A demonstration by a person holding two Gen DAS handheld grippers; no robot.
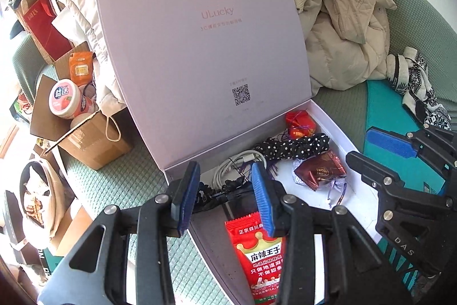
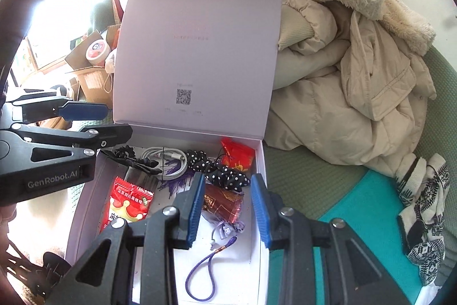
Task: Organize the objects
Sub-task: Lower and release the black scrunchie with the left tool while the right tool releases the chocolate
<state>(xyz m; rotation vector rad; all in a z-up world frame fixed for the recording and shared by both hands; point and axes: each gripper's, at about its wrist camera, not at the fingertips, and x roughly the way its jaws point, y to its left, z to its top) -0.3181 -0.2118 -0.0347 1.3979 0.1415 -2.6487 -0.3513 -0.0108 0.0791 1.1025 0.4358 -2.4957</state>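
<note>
While both grippers hang above the open pale box (image 2: 261, 162) with nothing between their pads, the work looks to sit between one placement and the next: the box already holds a good share of small things and its lid (image 1: 200, 27) stands upright at the back. The left gripper (image 1: 225, 196), low in the middle of the left wrist view, has its blue pads parted with only air between them, over the near left corner of the box; the right gripper (image 2: 228, 207), low in the middle of the right wrist view, is likewise spread and empty, over the middle of the tray. Inside lie a red snack packet (image 2: 128, 205) at lower left, a coiled white cable (image 2: 168, 159) and a polka-dot scrunchie (image 2: 220, 170) toward the back, a red pouch (image 2: 237, 157) in the back right corner, a dark red wrapper (image 2: 222, 202) in the centre, and a purple cord loop (image 2: 200, 273) near the front. My reading is that the next move is either to fetch another loose item or to close the lid. Candidates outside the box are the patterned socks (image 2: 422, 219) at the right edge, lying on the green cushion (image 2: 300, 182) beside a beige coat (image 2: 357, 82). Reaching them calls for swinging the right gripper toward the right of frame and keeping its jaws wide for soft cloth.
</note>
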